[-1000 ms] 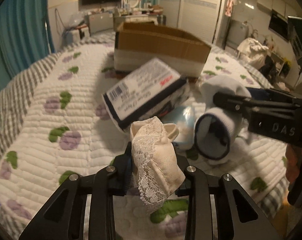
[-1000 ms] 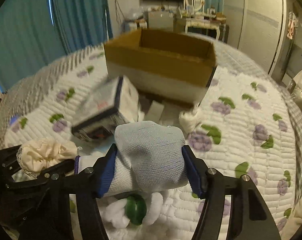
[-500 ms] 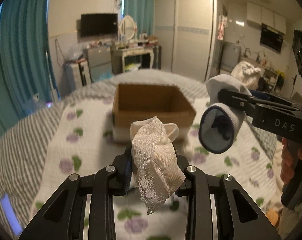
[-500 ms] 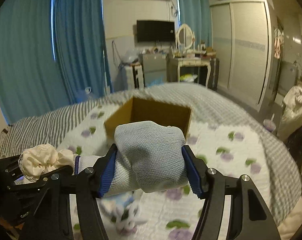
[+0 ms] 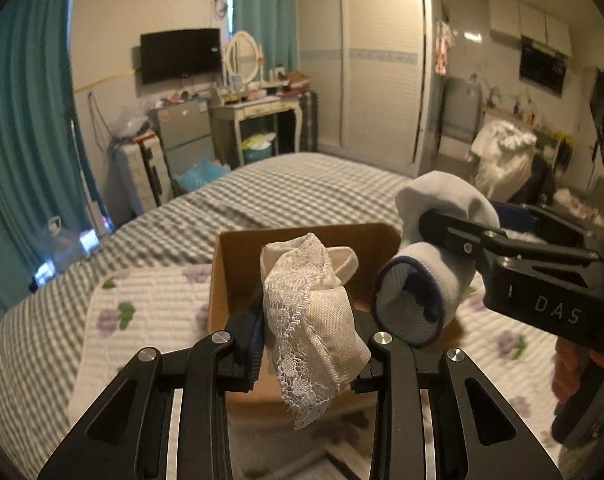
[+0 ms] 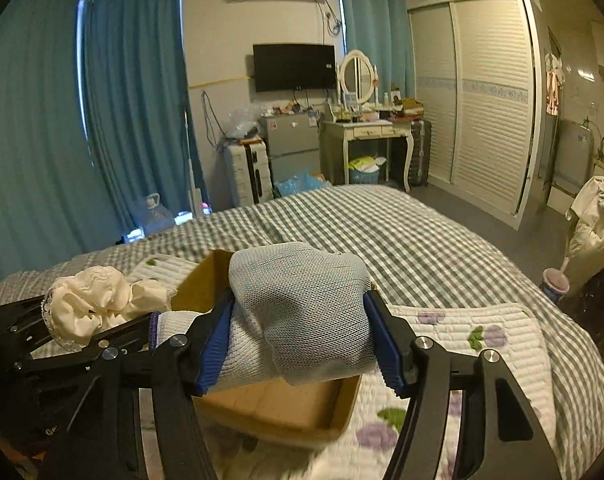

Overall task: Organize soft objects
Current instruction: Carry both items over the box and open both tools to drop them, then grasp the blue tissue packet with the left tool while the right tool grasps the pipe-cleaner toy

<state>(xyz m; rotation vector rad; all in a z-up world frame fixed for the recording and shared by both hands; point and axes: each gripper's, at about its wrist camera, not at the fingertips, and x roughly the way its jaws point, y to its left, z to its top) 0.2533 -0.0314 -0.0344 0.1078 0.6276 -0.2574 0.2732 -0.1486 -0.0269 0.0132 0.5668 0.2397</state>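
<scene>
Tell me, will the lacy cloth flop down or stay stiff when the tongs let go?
Probably flop: the lacy cloth already droops below the left tongs and looks crumpled. It seems light and thin, so it should likely fall softly into the cardboard box.

The floor of the cardboard box [image 5: 237, 264] is largely hidden in the left wrist view behind the lace cloth [image 5: 314, 320] and the rolled sock [image 5: 430, 292]. In the right wrist view the box's near wall [image 6: 285, 424] is blurred, and its interior is mostly covered by the sock [image 6: 302, 316]. Items on the dressing table [image 6: 362, 128] beyond the box are too small to be identified. The quilt [image 6: 382, 448] in front of the box is smeared.
</scene>
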